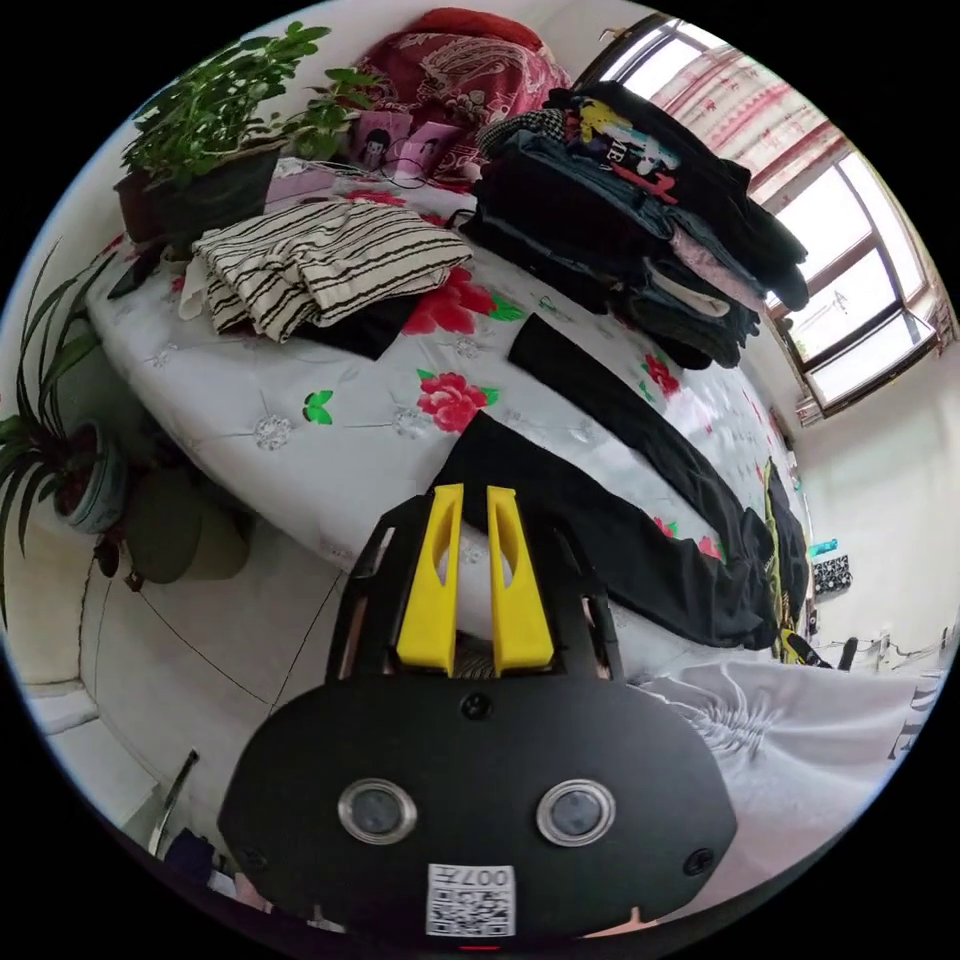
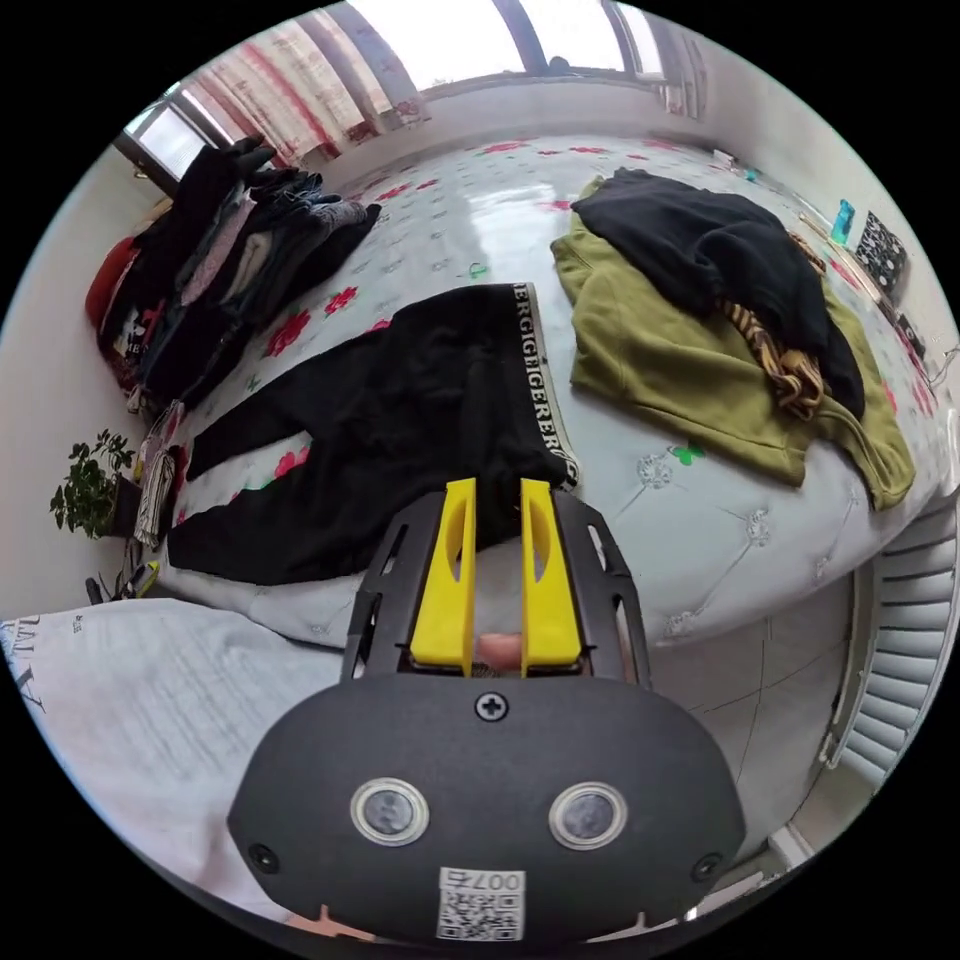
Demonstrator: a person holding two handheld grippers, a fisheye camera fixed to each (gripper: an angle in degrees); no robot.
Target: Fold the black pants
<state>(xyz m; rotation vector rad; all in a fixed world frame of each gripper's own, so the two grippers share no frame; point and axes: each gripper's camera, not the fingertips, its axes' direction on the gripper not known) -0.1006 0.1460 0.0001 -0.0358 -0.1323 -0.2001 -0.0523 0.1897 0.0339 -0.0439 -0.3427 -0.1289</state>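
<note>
The black pants [image 1: 600, 520] lie flat on the flowered bed [image 1: 230, 390], their two legs spread apart in a V. My left gripper [image 1: 475, 492] hovers at the bed's edge just short of the nearer leg's hem, jaws slightly apart with nothing between them. In the right gripper view the pants [image 2: 400, 420] stretch to the left, and the lettered waistband [image 2: 545, 390] runs along their right end. My right gripper [image 2: 497, 487] is open just before the waistband's near corner, holding nothing.
A tall stack of folded clothes [image 1: 640, 220] and a striped garment [image 1: 320, 260] sit behind the legs, with potted plants [image 1: 210, 110] beyond. An olive garment [image 2: 700, 370] topped by a black one [image 2: 720, 240] lies beside the waistband. The person's white shirt [image 2: 150, 700] shows.
</note>
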